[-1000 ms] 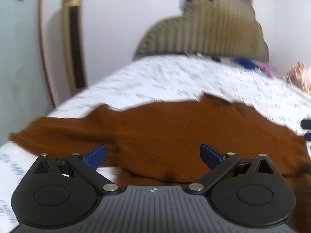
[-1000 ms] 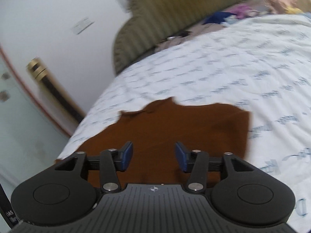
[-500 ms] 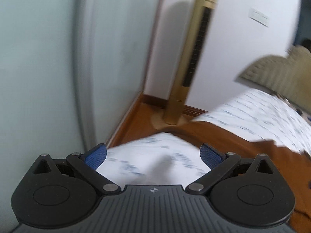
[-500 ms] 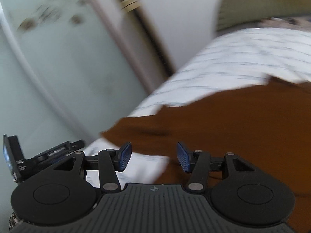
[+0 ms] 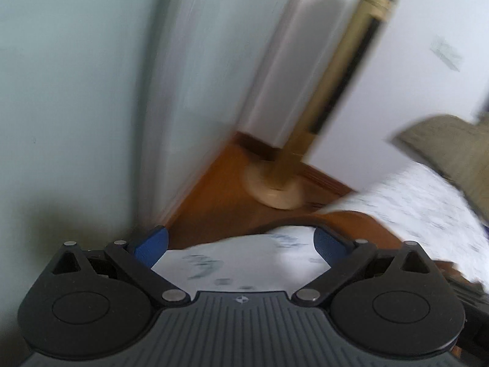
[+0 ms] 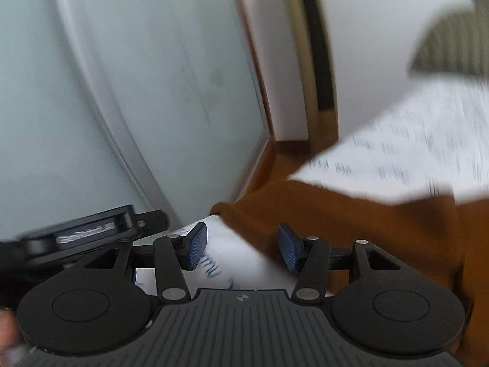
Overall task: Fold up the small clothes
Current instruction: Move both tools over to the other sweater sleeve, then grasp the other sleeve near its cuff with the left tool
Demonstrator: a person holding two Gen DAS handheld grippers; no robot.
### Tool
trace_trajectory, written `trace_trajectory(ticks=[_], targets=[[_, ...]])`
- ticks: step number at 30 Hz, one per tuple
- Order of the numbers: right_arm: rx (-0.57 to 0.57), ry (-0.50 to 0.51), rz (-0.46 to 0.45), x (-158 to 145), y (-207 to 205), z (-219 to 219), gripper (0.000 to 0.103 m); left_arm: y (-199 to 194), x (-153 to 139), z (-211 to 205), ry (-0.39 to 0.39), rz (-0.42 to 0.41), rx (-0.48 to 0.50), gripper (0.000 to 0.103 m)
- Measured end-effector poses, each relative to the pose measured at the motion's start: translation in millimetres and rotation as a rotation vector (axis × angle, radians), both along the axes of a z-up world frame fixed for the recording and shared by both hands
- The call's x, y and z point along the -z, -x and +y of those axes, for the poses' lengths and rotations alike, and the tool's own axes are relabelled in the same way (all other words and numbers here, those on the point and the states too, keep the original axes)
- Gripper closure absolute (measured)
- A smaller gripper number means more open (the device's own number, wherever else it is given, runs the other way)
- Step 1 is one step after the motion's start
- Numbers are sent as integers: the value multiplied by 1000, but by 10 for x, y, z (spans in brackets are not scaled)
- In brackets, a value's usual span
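- Both views swing off the brown garment a second ago to the bed corner now; frames are motion-blurred, so I read detail loosely.
- A second back the garment lay spread straight ahead of both grippers; now it sits off to the right of each, only its end reaching the corner.
- My left gripper: jaws spread wide, nothing between them, just the printed sheet below; a thin brown edge curves just beyond the right finger.
- My right gripper: jaws parted about halfway, same gap as before, nothing clamped; the garment's tapering end, likely a sleeve, lies just ahead and under the right finger, sheet under the left one.
- The left gripper's body shows at the left of my right view, so the two are close together at this corner.
- A gold tower fan and wooden floor sit ahead, past the bed edge.
- My read: I'm repositioning to pick up that end and fold it inward; no fold started yet.
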State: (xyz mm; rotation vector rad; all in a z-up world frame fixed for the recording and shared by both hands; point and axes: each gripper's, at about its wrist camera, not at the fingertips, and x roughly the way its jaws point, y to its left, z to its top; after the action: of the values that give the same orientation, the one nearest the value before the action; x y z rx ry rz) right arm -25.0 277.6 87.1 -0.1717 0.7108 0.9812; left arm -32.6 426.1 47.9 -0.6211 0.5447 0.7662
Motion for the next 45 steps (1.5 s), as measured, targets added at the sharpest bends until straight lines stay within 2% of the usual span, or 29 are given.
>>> trace_trajectory(ticks=[3,5,8,10,12,13,14,15,17,21,25,29,32,35,38,42,45], targets=[[-54,95,-124,10,105,240,51,170,88,139,77,-45,-12,1],[-82,143,-136,32,93,335,53,265,122,211,119,-57,-31,1],[-106,226,-204,96,96,418,53,368,100,229,74,-49,-46,1],[-134,247,-202,168,53,401,53,409,86,242,52,-37,-58,1],[-154,265,-216,213,18,418,64,365,103,274,69,-37,-51,1],[-154,266,-229,217,3,434,74,350,113,287,87,-37,-47,1],[-152,266,-230,199,16,425,85,328,126,291,103,-39,-41,1],[-147,252,-226,172,20,401,90,300,137,281,115,-44,-34,1],[-146,210,-221,83,34,316,92,224,151,246,131,-49,-13,1],[-141,118,-196,-73,43,74,93,79,109,158,157,-69,32,1],[-137,65,-237,-212,85,-250,94,-71,34,113,207,-101,90,1],[-117,39,-288,-341,124,-580,94,-230,-5,37,261,-113,121,1],[-87,14,-269,-418,107,-814,94,-240,-45,-85,276,-133,149,0],[-68,-12,-270,-487,121,-1036,94,-227,-112,-181,328,-172,199,0],[-67,-39,-256,-532,105,-1222,94,-286,-120,-194,425,-209,245,0],[-79,-39,-268,-557,236,-1459,94,-397,-117,-233,445,-212,231,0],[-88,-24,-284,-540,326,-1597,94,-489,-48,-266,491,-219,239,0]])
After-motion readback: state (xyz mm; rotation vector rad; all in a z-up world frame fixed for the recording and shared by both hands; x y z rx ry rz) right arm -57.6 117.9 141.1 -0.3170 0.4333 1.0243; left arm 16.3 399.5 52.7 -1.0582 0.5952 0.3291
